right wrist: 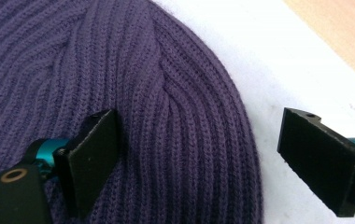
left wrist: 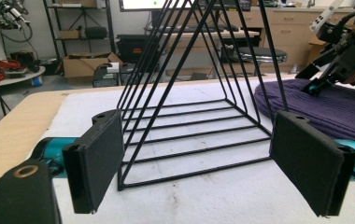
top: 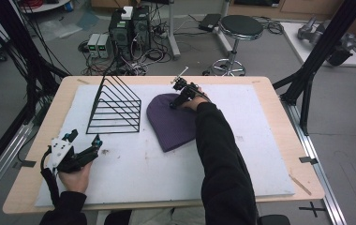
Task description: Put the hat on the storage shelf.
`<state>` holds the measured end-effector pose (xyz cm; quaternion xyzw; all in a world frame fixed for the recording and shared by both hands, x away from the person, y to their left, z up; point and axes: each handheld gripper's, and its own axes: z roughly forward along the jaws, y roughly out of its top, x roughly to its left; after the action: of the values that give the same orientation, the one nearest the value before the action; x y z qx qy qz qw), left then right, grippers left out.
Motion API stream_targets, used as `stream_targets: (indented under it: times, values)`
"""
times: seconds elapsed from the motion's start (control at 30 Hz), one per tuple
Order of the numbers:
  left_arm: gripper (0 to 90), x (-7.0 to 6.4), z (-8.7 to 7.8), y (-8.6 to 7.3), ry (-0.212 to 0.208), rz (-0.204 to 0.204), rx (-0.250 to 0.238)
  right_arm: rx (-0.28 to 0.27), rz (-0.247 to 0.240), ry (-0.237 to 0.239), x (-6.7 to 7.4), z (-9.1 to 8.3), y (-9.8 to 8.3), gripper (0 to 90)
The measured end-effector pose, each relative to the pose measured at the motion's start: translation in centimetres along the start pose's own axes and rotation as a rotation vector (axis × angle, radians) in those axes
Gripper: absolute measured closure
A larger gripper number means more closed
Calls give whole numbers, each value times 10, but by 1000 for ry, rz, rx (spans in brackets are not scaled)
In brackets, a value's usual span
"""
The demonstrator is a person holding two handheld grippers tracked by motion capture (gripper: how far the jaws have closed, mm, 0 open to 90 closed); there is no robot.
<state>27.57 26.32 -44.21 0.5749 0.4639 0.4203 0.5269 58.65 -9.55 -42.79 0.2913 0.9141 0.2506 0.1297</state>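
Covering the wooden table (top: 279, 101), a stained white mat (top: 143, 173) carries both spread-fingered grippers, amid cluttered lab floor.

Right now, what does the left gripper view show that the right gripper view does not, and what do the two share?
Left gripper view: the black wire rack standing on the white mat ahead of the open left gripper, the right gripper held over the purple hat, and shelves and a stool behind the table.

Right gripper view: the hat's ribbed knit up close, with the open right gripper straddling its rounded edge, one jaw over the knit, the other over the mat.

Shared: the hat, the mat and the wooden table edge.
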Motion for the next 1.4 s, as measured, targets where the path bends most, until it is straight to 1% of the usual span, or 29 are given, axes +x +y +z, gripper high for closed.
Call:
stream_targets:
  times: [0.03,0.07,0.1,0.13,0.2,0.23,0.27,0.3,0.4,0.47,0.5,0.53,0.63,0.7,0.77,0.8,0.87,0.93,0.97,1.07,1.1,1.13,1.17,1.23,1.27,1.3,1.33,1.37,1.4]
  values:
    - [183,0,0,0,0,0,0,0,0,0,0,0,0,123]
    - [183,-1,0,0,-3,1,-2,-2,11,7,-1,0,-1,124]
    - [183,-2,1,0,-9,1,1,-10,30,26,-4,2,-2,144]
    - [183,-2,2,0,-10,6,2,-10,36,44,-4,2,-2,182]
    - [183,-2,2,0,-10,3,-2,-17,8,75,-3,0,-1,286]
    - [183,-2,2,0,-12,2,2,-23,-20,84,-2,-1,-1,339]
    - [183,-2,3,0,-13,2,3,-23,-20,84,-2,-1,-1,339]
    - [183,-2,3,0,-14,0,1,-20,-53,91,1,-3,0,405]
    - [183,-3,4,0,-17,1,3,-19,-28,110,0,-4,0,451]
    - [183,-4,4,0,-19,4,4,-17,-28,112,0,-4,0,467]
    - [183,-4,4,0,-21,4,3,-14,-23,118,0,-5,0,508]
    - [183,-4,5,0,-21,5,6,-14,-25,114,0,-6,0,534]
    - [183,-4,5,0,-18,0,5,-5,-4,110,1,-8,1,636]
    - [183,-4,5,0,-18,0,5,11,8,96,3,-9,2,713]
    - [183,-4,5,0,-20,1,4,25,-5,70,6,-10,4,761]
    - [183,-4,4,0,-20,4,6,31,-2,58,9,-11,5,779]
    - [183,-4,4,0,-20,2,4,33,-18,30,13,-11,6,795]
    - [183,-4,4,0,-19,1,4,35,-19,19,15,-12,6,803]
    - [183,-4,4,0,-19,2,4,33,-11,19,15,-13,6,805]
    - [183,-4,4,0,-17,0,4,28,-14,11,16,-14,5,805]
    - [183,-4,4,0,-15,2,4,22,-18,-9,16,-17,4,805]
    - [183,-4,4,0,-14,2,3,19,-13,-6,17,-19,4,804]
    - [183,-4,4,0,-14,1,2,10,-15,-13,17,-22,4,804]
    - [183,-4,4,1,-13,2,1,-10,-6,-6,18,-29,5,803]
    - [183,-4,4,1,-13,1,2,-24,-13,-16,18,-33,6,803]
    - [183,-4,4,1,-12,1,3,-32,-8,-14,18,-37,6,802]
    - [183,-4,4,1,-12,1,3,-32,-8,-14,18,-37,6,802]
    - [183,-4,4,0,-11,0,4,-41,-8,-15,18,-42,7,803]
    - [183,-3,3,1,-7,-2,3,-53,-11,-23,19,-51,8,802]
